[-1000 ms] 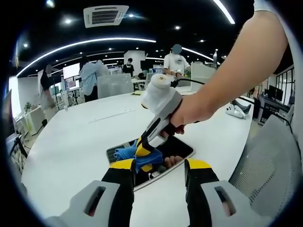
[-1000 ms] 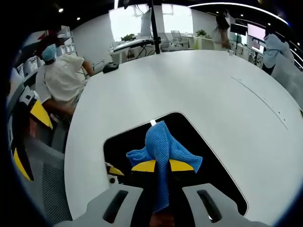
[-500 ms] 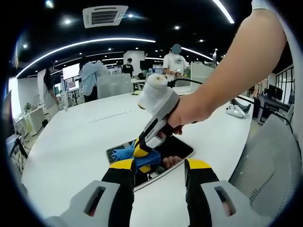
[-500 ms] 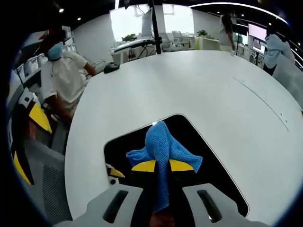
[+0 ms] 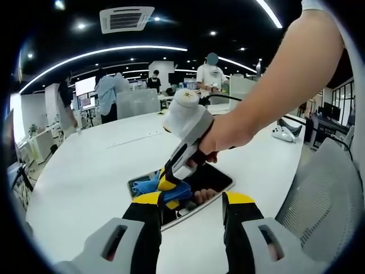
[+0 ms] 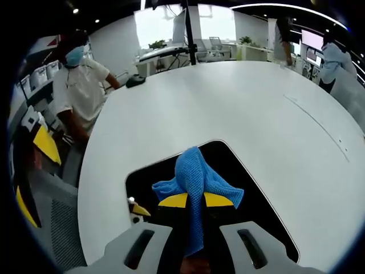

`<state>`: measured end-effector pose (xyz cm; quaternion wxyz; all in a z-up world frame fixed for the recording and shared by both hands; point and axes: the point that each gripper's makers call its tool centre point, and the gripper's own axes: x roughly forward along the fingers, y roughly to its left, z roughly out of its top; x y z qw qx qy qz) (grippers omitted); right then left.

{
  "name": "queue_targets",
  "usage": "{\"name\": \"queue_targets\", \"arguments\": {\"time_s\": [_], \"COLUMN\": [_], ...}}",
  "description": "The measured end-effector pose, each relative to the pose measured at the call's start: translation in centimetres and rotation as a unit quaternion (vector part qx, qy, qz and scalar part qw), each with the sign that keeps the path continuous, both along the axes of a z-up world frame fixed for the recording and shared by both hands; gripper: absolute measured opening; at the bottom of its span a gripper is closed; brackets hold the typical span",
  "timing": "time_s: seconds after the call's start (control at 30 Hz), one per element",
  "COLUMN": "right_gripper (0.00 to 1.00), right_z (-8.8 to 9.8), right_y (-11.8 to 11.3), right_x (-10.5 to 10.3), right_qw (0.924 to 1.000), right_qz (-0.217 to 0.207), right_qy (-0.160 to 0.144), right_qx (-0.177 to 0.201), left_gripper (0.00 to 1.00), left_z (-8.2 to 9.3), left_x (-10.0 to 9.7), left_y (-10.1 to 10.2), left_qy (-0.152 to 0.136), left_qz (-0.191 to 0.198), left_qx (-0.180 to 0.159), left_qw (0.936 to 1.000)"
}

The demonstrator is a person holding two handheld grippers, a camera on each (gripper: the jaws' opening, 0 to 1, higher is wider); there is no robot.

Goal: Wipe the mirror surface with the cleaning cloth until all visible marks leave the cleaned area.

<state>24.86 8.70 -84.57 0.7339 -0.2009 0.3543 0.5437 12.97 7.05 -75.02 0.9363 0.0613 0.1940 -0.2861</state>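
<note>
While R gripper [image 6: 195,201] pinches cloth [image 6: 194,174] on mirror [image 6: 239,171], wiping underway; L gripper [image 5: 188,201] jaws spread, idle. Next: stroke fwd beyond jaws.

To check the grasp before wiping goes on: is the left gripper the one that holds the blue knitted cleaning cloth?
No, the right gripper has its jaws shut on the blue knitted cleaning cloth over the dark rectangular mirror; the left gripper stands open.
</note>
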Motion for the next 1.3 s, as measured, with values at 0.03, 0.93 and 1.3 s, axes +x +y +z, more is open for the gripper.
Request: {"name": "queue_targets", "arguments": {"time_s": [0.03,0.93,1.3], "right_gripper": [0.04,0.04,0.04], "right_z": [0.0,0.1,0.1], "right_y": [0.1,2.7,3.5], "right_x": [0.0,-0.2,-0.4], "right_qw": [1.0,0.9999,0.9997], "right_qz": [0.0,0.012,0.02], "right_qy": [0.0,0.004,0.004], "right_qx": [0.0,0.011,0.012], "left_gripper": [0.4,0.4,0.39], "left_z": [0.0,-0.1,0.0], "left_x": [0.0,0.0,0.0], "left_y": [0.0,0.1,0.1], "left_qy": [0.001,0.003,0.004], "left_qz": [0.0,0.002,0.002], "left_qx": [0.0,-0.002,-0.004], "left_qw": [1.0,1.0,1.0]}}
